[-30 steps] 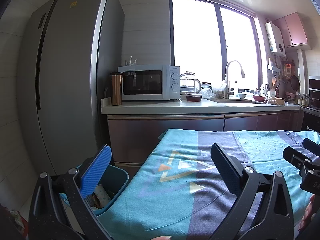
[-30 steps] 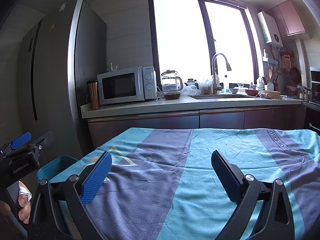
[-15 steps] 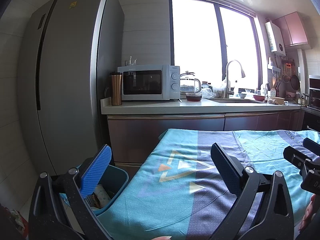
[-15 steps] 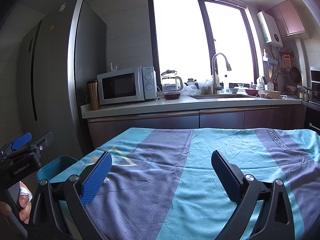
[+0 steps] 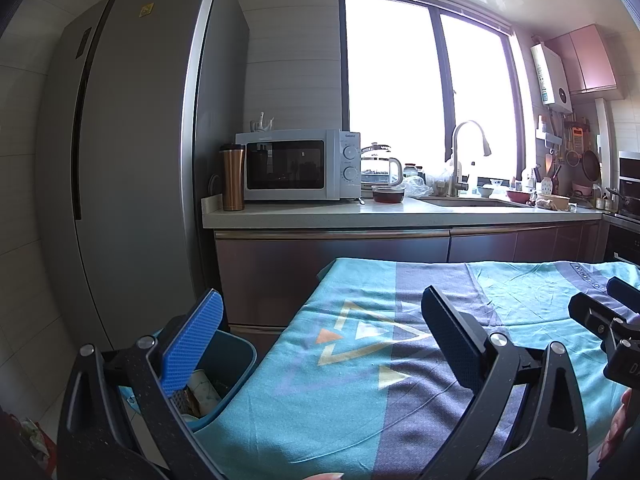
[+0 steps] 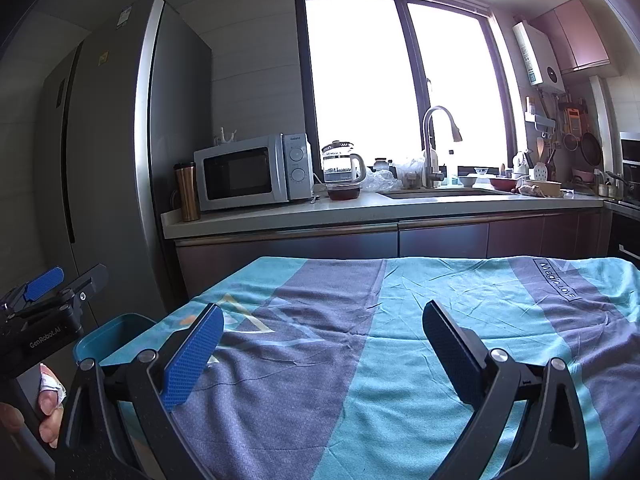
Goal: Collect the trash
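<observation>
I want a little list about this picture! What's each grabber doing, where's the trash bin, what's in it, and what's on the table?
left hand-held gripper: open, holding nothing, over the table's left edge
right hand-held gripper: open, holding nothing, above the cloth
trash bin: teal, on the floor beside the table's left edge
in the bin: some crumpled scraps, too hidden to name
table: covered by a teal and purple tablecloth; no trash visible on the part shown
behind the table: counter with a microwave and a copper tumbler
</observation>
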Action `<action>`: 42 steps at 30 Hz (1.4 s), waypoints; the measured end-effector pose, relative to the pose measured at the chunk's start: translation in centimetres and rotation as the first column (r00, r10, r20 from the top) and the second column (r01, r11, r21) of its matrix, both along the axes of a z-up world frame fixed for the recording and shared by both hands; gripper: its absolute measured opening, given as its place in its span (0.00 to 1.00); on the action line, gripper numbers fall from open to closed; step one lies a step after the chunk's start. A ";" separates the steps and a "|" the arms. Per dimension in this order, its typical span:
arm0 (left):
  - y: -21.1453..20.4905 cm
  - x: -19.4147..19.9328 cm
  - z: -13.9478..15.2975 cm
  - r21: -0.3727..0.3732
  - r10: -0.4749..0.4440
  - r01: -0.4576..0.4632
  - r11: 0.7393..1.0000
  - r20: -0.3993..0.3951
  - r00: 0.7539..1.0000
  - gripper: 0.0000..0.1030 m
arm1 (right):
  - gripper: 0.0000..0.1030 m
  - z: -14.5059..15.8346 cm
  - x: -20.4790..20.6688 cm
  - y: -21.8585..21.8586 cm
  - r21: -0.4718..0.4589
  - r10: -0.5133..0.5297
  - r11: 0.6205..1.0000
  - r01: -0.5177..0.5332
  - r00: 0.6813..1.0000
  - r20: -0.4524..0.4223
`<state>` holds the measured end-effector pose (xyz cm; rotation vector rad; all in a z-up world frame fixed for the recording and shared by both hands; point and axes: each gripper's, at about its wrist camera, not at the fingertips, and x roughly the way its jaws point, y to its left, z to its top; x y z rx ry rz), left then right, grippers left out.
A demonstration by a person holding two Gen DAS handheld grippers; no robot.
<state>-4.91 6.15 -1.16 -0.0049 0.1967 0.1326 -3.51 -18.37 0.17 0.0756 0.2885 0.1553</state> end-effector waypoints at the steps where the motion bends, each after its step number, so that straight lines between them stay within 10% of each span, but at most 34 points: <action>1: 0.0 0.0 0.1 0.001 0.000 0.000 1.000 0.000 1.000 0.95 | 0.94 0.0 0.0 0.0 -0.002 -0.001 1.000 0.001 1.000 -0.002; 42: -0.1 0.0 0.1 0.001 -0.002 0.002 1.000 -0.001 1.000 0.95 | 0.94 0.4 -0.1 0.0 0.006 -0.002 1.000 0.002 1.000 0.006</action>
